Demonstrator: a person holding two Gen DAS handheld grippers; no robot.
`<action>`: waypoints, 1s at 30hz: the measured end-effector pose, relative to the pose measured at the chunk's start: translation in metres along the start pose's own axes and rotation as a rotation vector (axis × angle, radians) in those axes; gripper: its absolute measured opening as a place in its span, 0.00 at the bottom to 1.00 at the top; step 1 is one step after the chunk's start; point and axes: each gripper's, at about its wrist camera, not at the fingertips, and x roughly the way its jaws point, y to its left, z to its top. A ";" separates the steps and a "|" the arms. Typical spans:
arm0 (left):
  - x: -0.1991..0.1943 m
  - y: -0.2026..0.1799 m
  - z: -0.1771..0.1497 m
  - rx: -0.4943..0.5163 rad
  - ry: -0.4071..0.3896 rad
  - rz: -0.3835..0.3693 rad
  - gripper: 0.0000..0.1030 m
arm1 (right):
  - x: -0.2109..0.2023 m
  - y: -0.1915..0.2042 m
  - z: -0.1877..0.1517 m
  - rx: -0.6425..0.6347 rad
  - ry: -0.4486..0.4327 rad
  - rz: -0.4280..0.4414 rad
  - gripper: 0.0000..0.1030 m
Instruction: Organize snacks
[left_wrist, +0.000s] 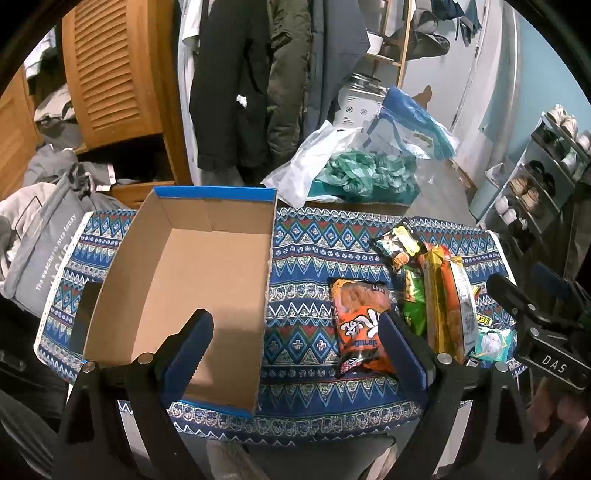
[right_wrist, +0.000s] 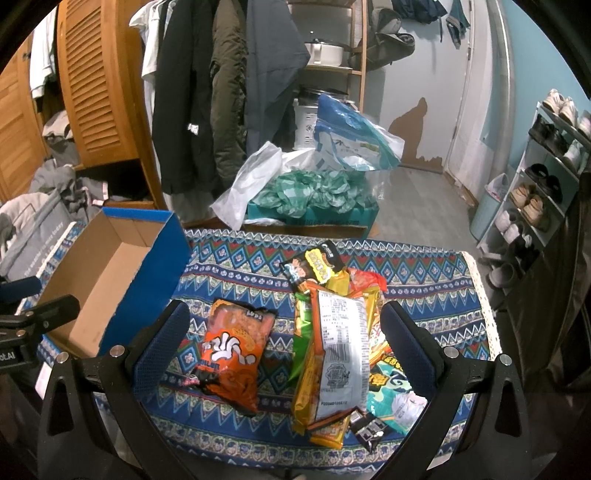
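My left gripper (left_wrist: 295, 347) gapes wide, holding nothing, above the woven patterned cloth (left_wrist: 299, 258) | right gripper (right_wrist: 284, 343) likewise spread and bare | crinkly foil snack packets (right_wrist: 332, 343) heaped right of the rectangular corrugated cardboard box (left_wrist: 192, 280); orange packet (right_wrist: 232, 343) lies apart, flat

Both claws spread wide, gripping nothing.
Left claw (left_wrist: 295, 347) and right claw (right_wrist: 284, 347) hover side by side, blue-padded fingers (right_wrist: 162, 343) pointing forward.

Box (left_wrist: 192, 280) on table (left_wrist: 299, 258) at left, snack packets (right_wrist: 332, 350) piled at right, one packet (right_wrist: 232, 347) between box and pile, bags (right_wrist: 314, 184) behind table
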 end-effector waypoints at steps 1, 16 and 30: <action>0.000 0.000 0.000 0.000 0.000 -0.001 0.89 | 0.000 0.000 0.000 0.000 0.000 0.001 0.98; 0.004 0.000 -0.003 -0.001 0.012 -0.006 0.89 | 0.000 -0.001 0.000 0.002 0.001 0.002 0.98; 0.020 -0.005 0.002 -0.010 0.067 -0.003 0.89 | 0.007 -0.015 -0.005 0.018 0.020 -0.022 0.98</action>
